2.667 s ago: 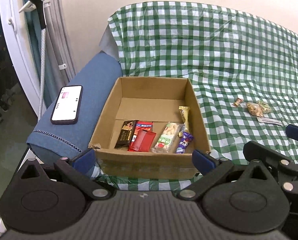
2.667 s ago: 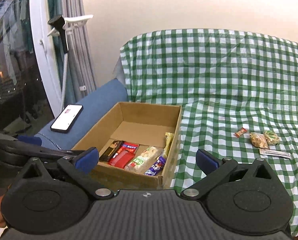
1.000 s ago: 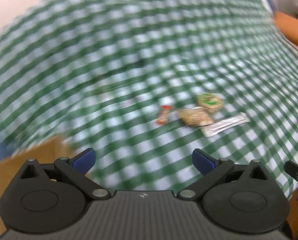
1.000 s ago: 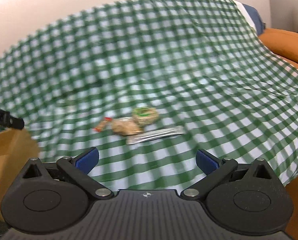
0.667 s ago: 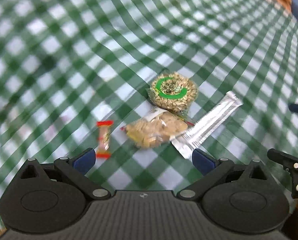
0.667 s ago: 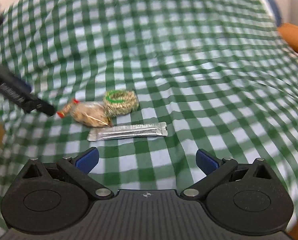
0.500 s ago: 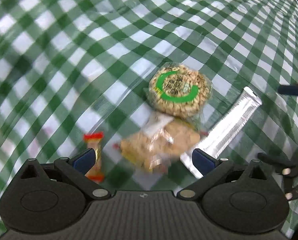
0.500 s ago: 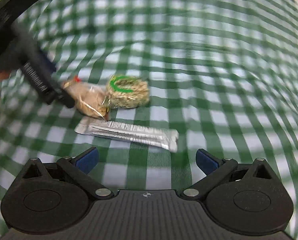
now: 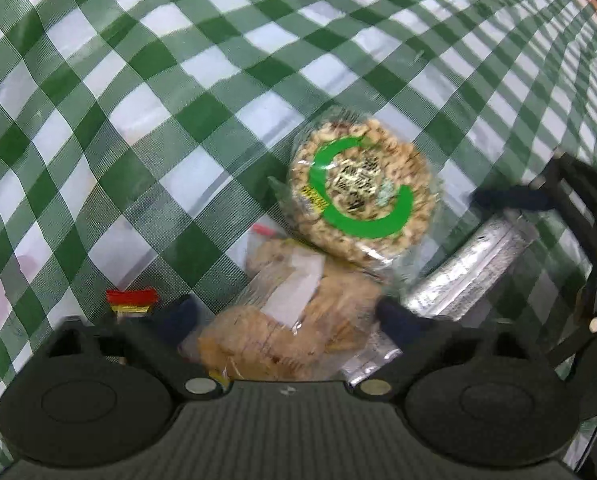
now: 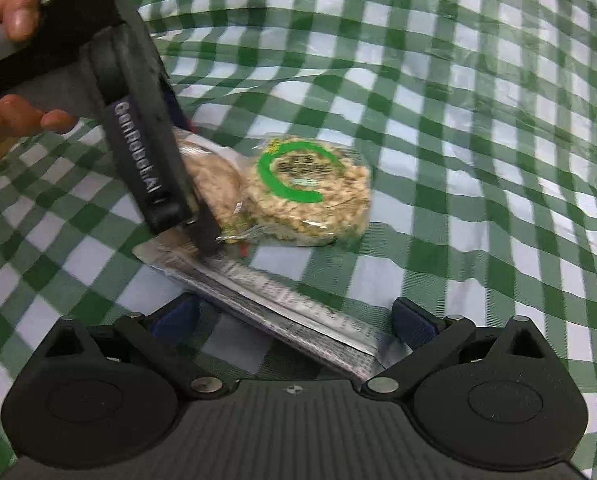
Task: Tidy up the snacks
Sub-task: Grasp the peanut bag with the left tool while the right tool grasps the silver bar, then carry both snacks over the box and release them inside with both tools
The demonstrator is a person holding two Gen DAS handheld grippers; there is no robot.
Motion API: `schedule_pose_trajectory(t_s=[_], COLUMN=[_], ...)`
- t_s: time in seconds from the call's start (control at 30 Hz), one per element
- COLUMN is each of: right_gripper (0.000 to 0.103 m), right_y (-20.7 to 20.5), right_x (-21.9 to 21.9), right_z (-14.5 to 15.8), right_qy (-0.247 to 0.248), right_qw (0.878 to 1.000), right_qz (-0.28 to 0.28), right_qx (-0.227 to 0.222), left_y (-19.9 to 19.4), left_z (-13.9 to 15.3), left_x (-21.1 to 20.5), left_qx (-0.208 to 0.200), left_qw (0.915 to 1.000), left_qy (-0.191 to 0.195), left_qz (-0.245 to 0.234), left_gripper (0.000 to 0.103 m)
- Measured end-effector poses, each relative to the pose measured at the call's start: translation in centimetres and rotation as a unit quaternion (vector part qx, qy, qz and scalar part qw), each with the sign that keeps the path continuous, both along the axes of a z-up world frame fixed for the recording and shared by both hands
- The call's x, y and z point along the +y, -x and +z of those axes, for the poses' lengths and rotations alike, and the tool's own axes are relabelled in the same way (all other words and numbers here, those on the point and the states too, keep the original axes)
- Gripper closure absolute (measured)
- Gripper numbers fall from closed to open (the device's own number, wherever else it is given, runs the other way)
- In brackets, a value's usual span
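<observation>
The left gripper (image 9: 286,316) straddles the clear cracker bag (image 9: 290,328), fingers spread, not clamped. The right gripper (image 10: 294,316) gapes over the silver bar (image 10: 282,300). The round nut cake (image 10: 310,188) lies just beyond on the checked cloth (image 10: 478,140).

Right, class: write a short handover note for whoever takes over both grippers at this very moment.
Left gripper: open, jaws either side of the clear cracker bag, not closed on it.
Right gripper: open, jaws astride the silver bar, no grip.
The round puffed cake overlaps the bag; a small red candy lies left of it. All four sit on the checked cloth.
Done: nothing visibly picked up.
Left: grasp each snack and put it away.
</observation>
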State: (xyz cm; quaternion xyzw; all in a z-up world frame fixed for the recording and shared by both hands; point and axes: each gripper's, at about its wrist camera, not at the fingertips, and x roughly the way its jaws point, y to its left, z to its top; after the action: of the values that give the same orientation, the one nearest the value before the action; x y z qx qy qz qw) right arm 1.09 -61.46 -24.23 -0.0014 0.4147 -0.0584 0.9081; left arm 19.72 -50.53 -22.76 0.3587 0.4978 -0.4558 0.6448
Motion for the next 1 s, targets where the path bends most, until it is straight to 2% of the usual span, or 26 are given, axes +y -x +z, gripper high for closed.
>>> schedule_pose_trajectory(t_s=[0.03,0.07,0.1,0.13,0.23,0.3,0.37,0.53,0.63,0.73,0.83,1.0], right_gripper=[0.021,0.029,0.055,0.073,0.092,0.094,0.097,0.097,0.097,0.097,0.097,0.097], right_y=[0.0,0.1,0.3,0.3,1.3,2.3,4.0,8.1,10.4,12.8,15.1,17.4], right_x=[0.1,0.3,0.6,0.9,1.9,2.3,2.6,4.0,5.9,8.9,13.2,22.5], right_z=[0.2,0.3,0.6,0.8,1.3,1.5,2.6,6.4,9.4,12.7,15.8,20.2], right_qy=[0.003,0.008,0.011,0.017,0.033,0.041,0.026,-0.006,-0.026,-0.05,-0.073,-0.128], right_qw=[1.0,1.0,1.0,0.999,0.999,0.999,0.999,0.991,0.983,0.974,0.968,0.961], right_qz=[0.007,0.014,0.021,0.026,0.029,0.001,-0.035,-0.122,-0.154,-0.169,-0.161,-0.137], right_qx=[-0.002,-0.007,-0.01,-0.01,0.006,0.01,0.001,-0.057,-0.095,-0.138,-0.176,-0.202], left_y=[0.2,0.1,0.0,-0.1,0.1,0.6,1.6,5.6,8.4,11.7,14.8,20.3], left_z=[0.4,0.8,1.1,1.5,3.1,4.6,6.6,12.2,15.4,18.4,21.2,24.4], left_x=[0.0,0.2,0.6,1.1,3.4,5.2,7.4,14.2,18.3,23.3,28.8,37.7], left_qx=[-0.006,-0.009,-0.006,-0.003,-0.012,-0.009,-0.009,-0.027,-0.039,-0.067,-0.089,-0.12], left_qw=[0.9999,0.9999,0.9999,0.9996,0.9981,0.9964,0.994,0.987,0.9813,0.974,0.9646,0.9512], left_qy=[0.009,0.011,0.014,0.023,0.046,0.061,0.079,0.115,0.133,0.147,0.158,0.162], left_qz=[-0.006,-0.003,0.007,0.017,0.038,0.058,0.074,0.108,0.134,0.159,0.192,0.234], left_gripper=[0.041,0.044,0.046,0.048,0.049,0.049,0.049,0.049,0.049,0.049,0.049,0.049])
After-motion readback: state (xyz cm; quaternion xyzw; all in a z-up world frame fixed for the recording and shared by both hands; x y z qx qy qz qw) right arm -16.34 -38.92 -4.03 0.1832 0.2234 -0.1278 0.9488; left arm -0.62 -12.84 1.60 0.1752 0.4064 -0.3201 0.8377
